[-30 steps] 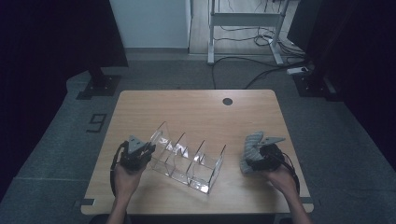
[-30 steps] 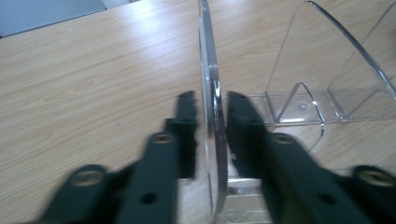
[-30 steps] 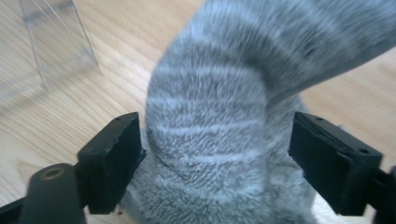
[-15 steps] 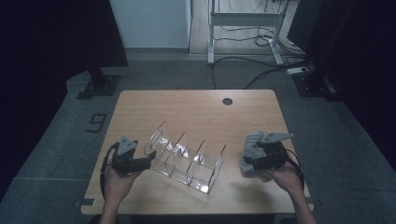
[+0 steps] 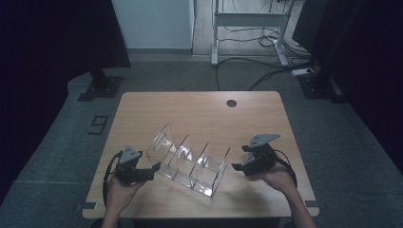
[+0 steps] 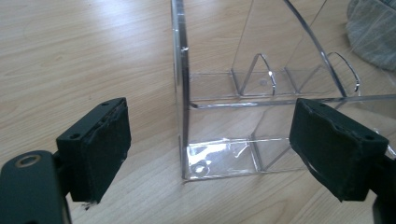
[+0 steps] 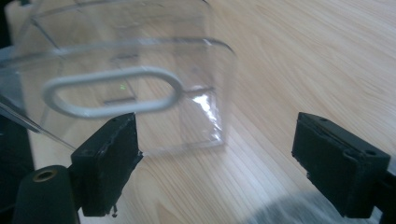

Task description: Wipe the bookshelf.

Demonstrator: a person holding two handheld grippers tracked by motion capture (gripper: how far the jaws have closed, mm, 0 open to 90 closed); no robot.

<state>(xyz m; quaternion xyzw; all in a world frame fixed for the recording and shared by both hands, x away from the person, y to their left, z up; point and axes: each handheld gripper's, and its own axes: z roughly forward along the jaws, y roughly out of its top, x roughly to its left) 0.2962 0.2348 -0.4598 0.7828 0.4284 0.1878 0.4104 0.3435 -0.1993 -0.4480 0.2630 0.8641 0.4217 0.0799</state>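
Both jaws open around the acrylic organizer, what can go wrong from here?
1. Left hand-held gripper has just been opening; the clear acrylic organizer wall stands between its jaws untouched, so closing off-centre may push it askew.
2. Right hand-held gripper sits open beside the handle-slot end; a nudge could slide the organizer across the table.

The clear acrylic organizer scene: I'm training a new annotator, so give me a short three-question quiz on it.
1. True or false: the left gripper is clamped on the clear organizer.
2. What sits near the table's far edge? A) a dark round hole B) a mug C) a book
3. Which end of the organizer, in the high view, does the right gripper face?

Key: 1. False, its jaws have just been opening. 2. A. 3. Its right end.
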